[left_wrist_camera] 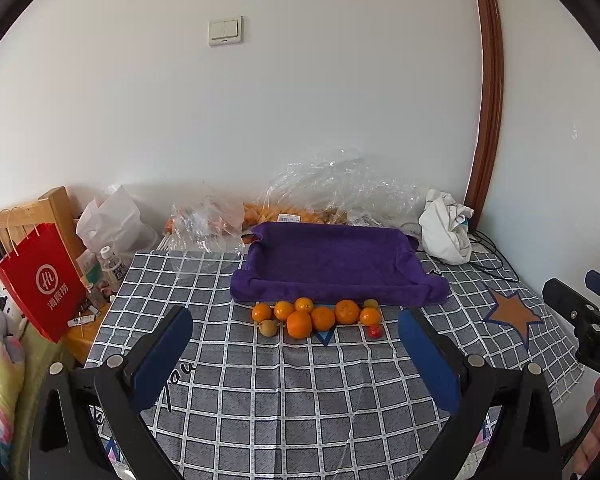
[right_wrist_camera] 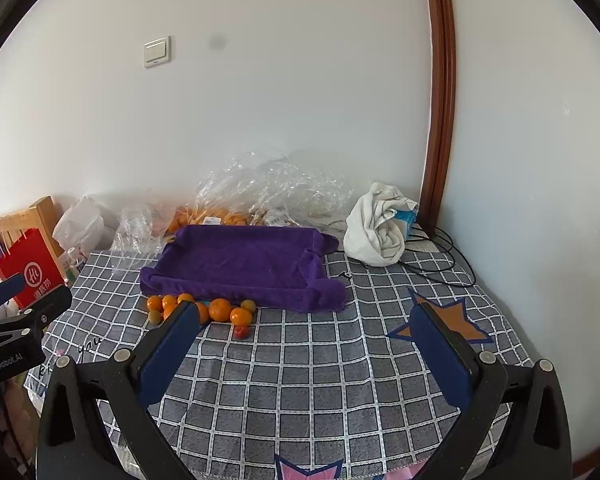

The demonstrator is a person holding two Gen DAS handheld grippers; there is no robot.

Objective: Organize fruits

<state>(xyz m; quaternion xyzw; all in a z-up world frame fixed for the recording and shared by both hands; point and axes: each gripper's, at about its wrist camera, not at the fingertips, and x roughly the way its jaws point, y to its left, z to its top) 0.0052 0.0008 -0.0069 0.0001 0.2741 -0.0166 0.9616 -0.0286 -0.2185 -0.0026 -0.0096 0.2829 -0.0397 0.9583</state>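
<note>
Several oranges (left_wrist_camera: 323, 318) lie in a cluster on the checked tablecloth just in front of a purple cloth-lined tray (left_wrist_camera: 332, 266). Two small green-brown fruits (left_wrist_camera: 268, 327) and a small red fruit (left_wrist_camera: 375, 331) lie among them. The tray holds nothing that I can see. My left gripper (left_wrist_camera: 296, 334) is open and empty, hovering near the table's front, fruits between its fingers in view. My right gripper (right_wrist_camera: 306, 330) is open and empty, to the right of the cluster (right_wrist_camera: 220, 309); its left finger (right_wrist_camera: 168, 350) hides part of the oranges. The tray also shows in the right wrist view (right_wrist_camera: 240, 266).
Crumpled clear plastic bags (left_wrist_camera: 332, 188) with more oranges sit behind the tray by the wall. A white cloth bundle (left_wrist_camera: 448, 230) and black cables (right_wrist_camera: 440, 256) lie at the back right. A red paper bag (left_wrist_camera: 40, 280), a bottle and clutter stand left of the table.
</note>
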